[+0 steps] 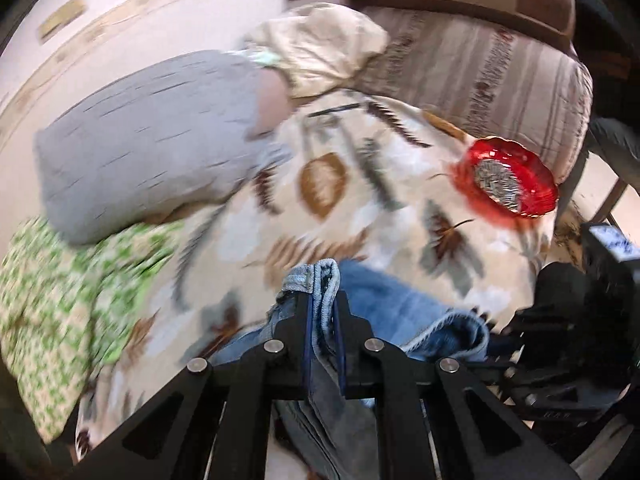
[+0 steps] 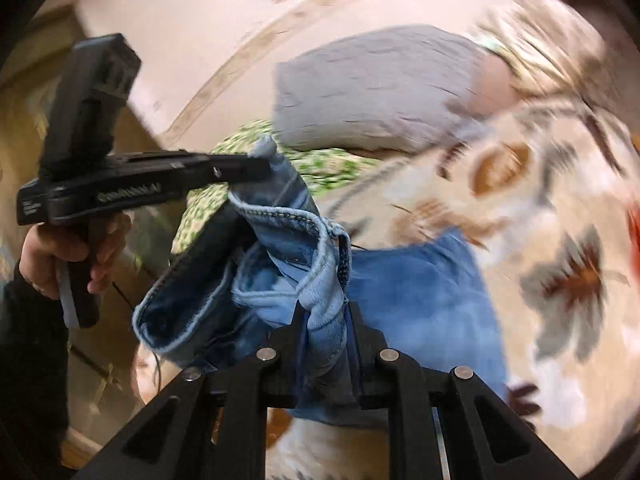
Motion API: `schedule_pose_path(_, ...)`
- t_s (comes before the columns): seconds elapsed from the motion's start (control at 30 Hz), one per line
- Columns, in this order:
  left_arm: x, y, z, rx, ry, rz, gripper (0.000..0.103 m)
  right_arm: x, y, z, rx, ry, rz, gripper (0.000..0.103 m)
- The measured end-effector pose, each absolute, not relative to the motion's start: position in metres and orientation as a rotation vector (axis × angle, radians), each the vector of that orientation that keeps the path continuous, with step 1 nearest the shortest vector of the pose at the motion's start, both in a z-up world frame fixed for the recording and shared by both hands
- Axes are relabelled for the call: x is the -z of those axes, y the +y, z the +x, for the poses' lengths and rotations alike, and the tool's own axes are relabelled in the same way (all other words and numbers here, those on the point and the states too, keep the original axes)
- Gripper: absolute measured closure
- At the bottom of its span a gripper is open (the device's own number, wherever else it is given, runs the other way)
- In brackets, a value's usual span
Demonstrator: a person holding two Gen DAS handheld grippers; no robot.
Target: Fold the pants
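Covering the bed, a cream leaf-patterned blanket [image 1: 400,208] lies under our blue denim pants [image 2: 420,292]; our left gripper [image 1: 323,304] and right gripper [image 2: 325,312] each pinch a bunched denim edge above it.

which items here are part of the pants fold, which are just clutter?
Job: jeans, left gripper, right gripper, both clamped on denim.
Clutter: red dish, grey pillow, green cloth, beige bundle.

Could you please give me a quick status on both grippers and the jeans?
Left gripper and right gripper both shut on jeans, lifted over patterned blanket. Red bowl sits on blanket nearby.
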State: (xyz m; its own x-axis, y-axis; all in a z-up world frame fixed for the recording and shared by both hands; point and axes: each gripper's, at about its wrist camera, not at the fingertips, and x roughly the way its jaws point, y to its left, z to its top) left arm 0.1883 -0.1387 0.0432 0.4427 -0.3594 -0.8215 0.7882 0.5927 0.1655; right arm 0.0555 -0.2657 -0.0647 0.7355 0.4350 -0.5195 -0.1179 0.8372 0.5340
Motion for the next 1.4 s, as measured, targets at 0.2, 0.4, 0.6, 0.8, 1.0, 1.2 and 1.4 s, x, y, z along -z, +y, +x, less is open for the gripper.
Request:
schedule_pose_path(0.2,0.023,-0.221,0.209,0.804,0.961,0.639,0.093,0.123,-0.310,0.069,-0.222,0.836,0.593,0.085)
schedule_pose_path(0.4,0.089,-0.243,0.237,0.751,1.123,0.568,0.091,0.150,-0.330,0.074,-0.252,0.890,0.739,0.083)
schedule_pose_path(0.6,0.036,-0.216,0.221,0.767,0.996,0.447,0.005,0.124,-0.336,0.054,-0.214,0.843,0.615,0.017)
schedule_pose_path(0.8,-0.011,-0.152,0.187,0.689,0.860,0.508,0.006,0.096,-0.334,0.037,-0.256,0.788,0.534,0.017)
schedule_pose_path(1.0,-0.001,-0.081,0.130,0.588,0.808,0.624,0.006,0.080,-0.313,0.052,-0.377,0.770,0.518,0.017)
schedule_pose_path(1.2,0.045,-0.039,0.089,0.591,0.859,0.537,0.006,0.079,-0.296,0.063,-0.442,0.821,0.519,0.018)
schedule_pose_path(1.4,0.075,-0.035,0.081,0.574,0.794,0.442,0.006,0.092,-0.292,0.074,-0.457,0.881,0.547,0.026)
